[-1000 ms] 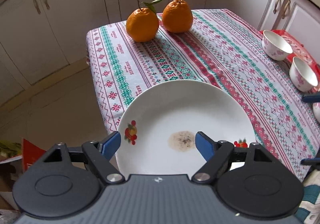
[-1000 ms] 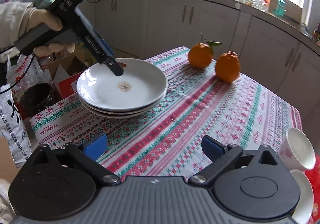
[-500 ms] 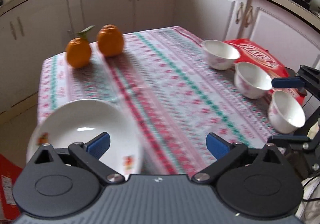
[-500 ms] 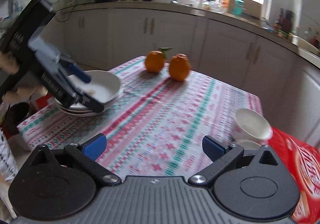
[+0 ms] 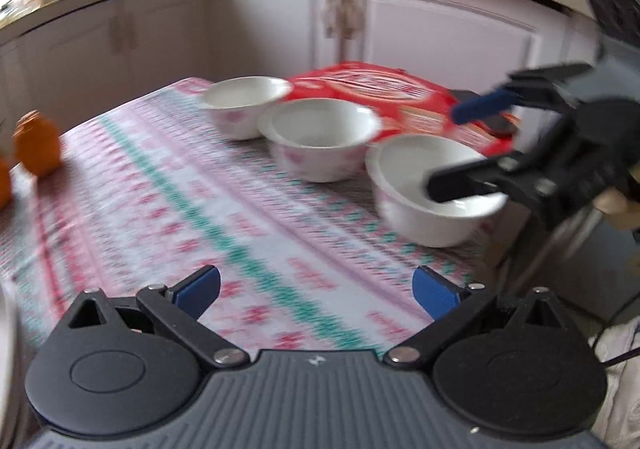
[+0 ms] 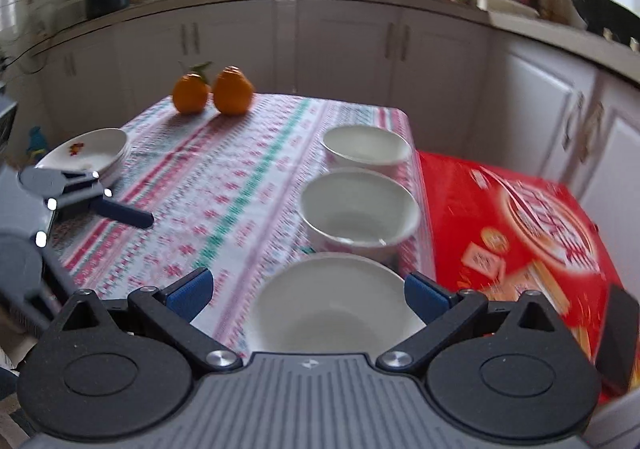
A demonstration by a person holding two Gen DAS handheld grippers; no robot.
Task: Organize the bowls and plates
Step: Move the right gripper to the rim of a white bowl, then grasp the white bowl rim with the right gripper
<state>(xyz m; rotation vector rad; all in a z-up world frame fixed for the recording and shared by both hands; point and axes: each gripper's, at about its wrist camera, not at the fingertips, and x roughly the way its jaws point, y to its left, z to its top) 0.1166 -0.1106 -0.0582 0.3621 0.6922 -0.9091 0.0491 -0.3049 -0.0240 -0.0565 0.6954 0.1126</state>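
Note:
Three white bowls stand in a row along the table's right side: the nearest bowl (image 6: pixel 332 309), the middle bowl (image 6: pixel 360 209) and the far bowl (image 6: pixel 366 145). My right gripper (image 6: pixel 306 291) is open and empty, its jaws either side of the nearest bowl, just above it. In the left wrist view the right gripper (image 5: pixel 460 149) hangs over that nearest bowl (image 5: pixel 432 193). My left gripper (image 5: pixel 316 289) is open and empty above the tablecloth, facing the bowls. A stack of white plates (image 6: pixel 86 153) sits at the table's left edge.
Two oranges (image 6: pixel 212 91) stand at the far end of the patterned tablecloth (image 6: pixel 224 185). A red box (image 6: pixel 516 225) lies right of the bowls. Kitchen cabinets and a counter surround the table.
My left gripper has swung right, away from the plate stack, and now faces the bowls. My right gripper has moved right and forward until its jaws flank the nearest bowl.

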